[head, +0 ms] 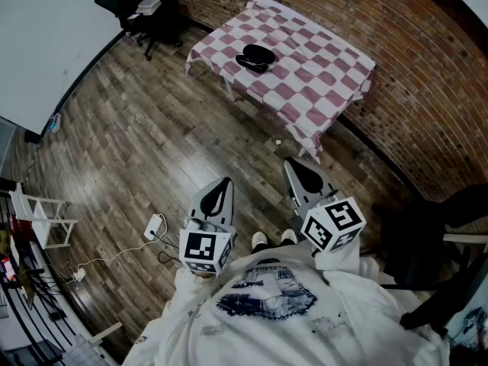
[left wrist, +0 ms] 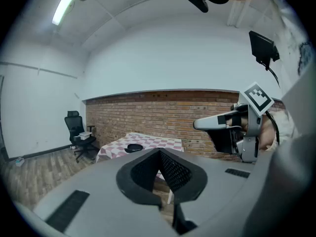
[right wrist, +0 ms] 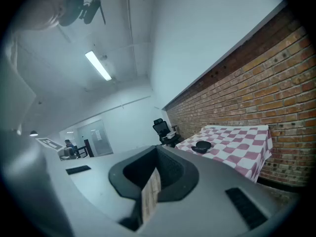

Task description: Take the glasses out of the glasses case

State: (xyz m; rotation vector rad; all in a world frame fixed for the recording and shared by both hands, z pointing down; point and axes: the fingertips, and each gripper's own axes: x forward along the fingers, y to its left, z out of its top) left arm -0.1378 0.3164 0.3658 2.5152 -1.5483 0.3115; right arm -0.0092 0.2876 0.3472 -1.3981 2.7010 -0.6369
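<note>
The glasses case [head: 255, 57] was a small, dark, rounded shell lying near the middle of the table [head: 320, 75], slightly toward the table's far-left edge; from this far away I could not tell if its lid was up. It sat alone on a pink-and-white checked cloth that draped in soft folds over the table's corners.

Right behind the table ran a rough red-brick wall [head: 427, 67], topped by smooth pale plaster in the gripper views. In front of the table stretched a floor [head: 152, 151] of worn grey-brown wooden planks. A black office chair [head: 137, 6] stood off the table's left corner, by the brick wall.

Both grippers were held well back from the table, close to the person's white sweatshirt. The left gripper [head: 225, 183] had its black ribbed jaws pressed together on nothing, and the right gripper [head: 293, 166] likewise showed its jaws meeting with nothing between them (each carried its cube of square markers at the rear). Both pointed roughly toward the table.
</note>
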